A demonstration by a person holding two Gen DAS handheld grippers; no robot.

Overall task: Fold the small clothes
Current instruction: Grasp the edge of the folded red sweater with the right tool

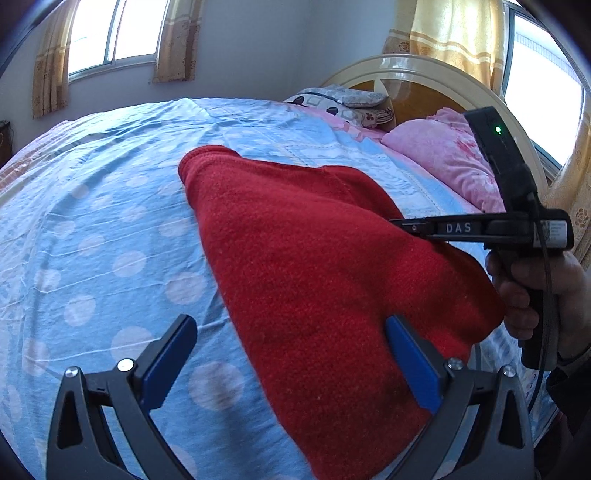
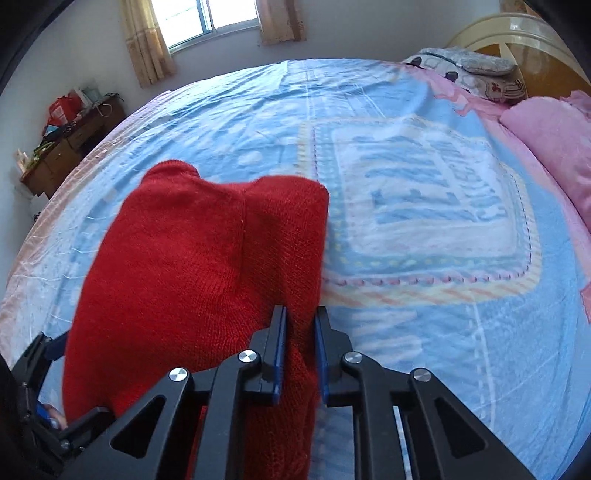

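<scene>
A red knitted garment (image 1: 295,258) lies folded on the blue bed sheet (image 1: 110,229), running from the middle toward the near right. My left gripper (image 1: 290,321) stands wide open over its near end; the right pad (image 1: 410,358) rests against the knit and the left pad (image 1: 173,350) hangs over the sheet. My right gripper (image 1: 397,222), held by a hand (image 1: 517,295), reaches in from the right and is shut on the garment's right edge. In the right wrist view, red knit (image 2: 184,258) fills the narrow gap of the right gripper (image 2: 300,312). Part of the left gripper (image 2: 51,347) shows at the lower left.
The bed sheet (image 2: 424,206) spreads wide around the garment. A pink pillow (image 1: 450,158) and a patterned pillow (image 1: 343,99) lie by the curved headboard (image 1: 417,70). A cluttered wooden desk (image 2: 70,140) stands beyond the bed's far left side. Curtained windows (image 1: 110,33) line the walls.
</scene>
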